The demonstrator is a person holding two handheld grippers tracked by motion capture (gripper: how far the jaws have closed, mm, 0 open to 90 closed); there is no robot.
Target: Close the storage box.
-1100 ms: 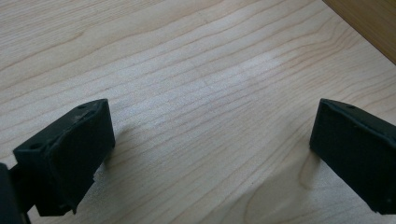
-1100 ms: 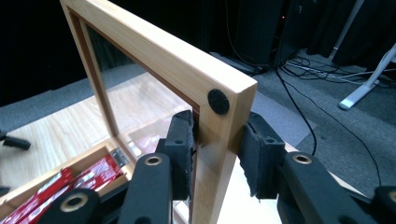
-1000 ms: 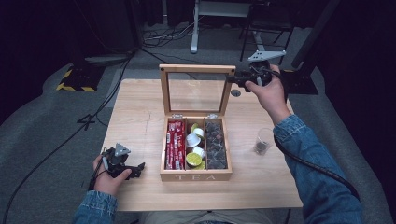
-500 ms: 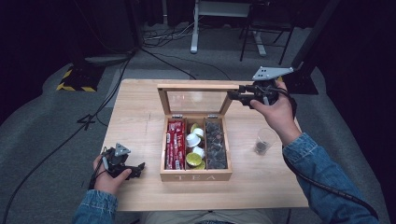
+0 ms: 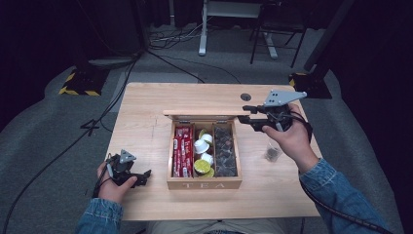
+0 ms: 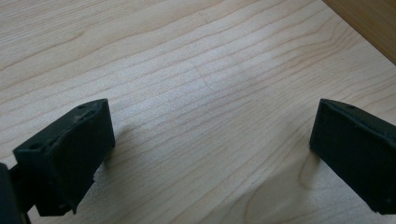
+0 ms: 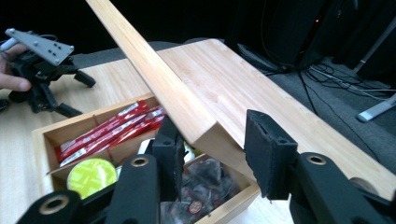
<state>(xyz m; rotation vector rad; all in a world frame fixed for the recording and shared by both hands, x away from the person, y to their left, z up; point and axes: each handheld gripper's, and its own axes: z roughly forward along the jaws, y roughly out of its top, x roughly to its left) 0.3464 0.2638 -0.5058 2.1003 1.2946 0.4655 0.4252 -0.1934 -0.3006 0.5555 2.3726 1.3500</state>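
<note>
Looking from the high view, the right gripper [image 5: 245, 115] sits at the right end of the tea box lid [image 5: 204, 112], whose long axis runs across the table [image 5: 146, 102]. In the left gripper view, the left gripper [image 6: 210, 154] gapes wide over bare wood. In the right gripper view, both jaws straddle the tilted lid's corner.

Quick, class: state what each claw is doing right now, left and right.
Left claw: open, holding nothing, over the bare table.
Right claw: jaws either side of the tea box lid's corner; grip cannot be told.
</note>
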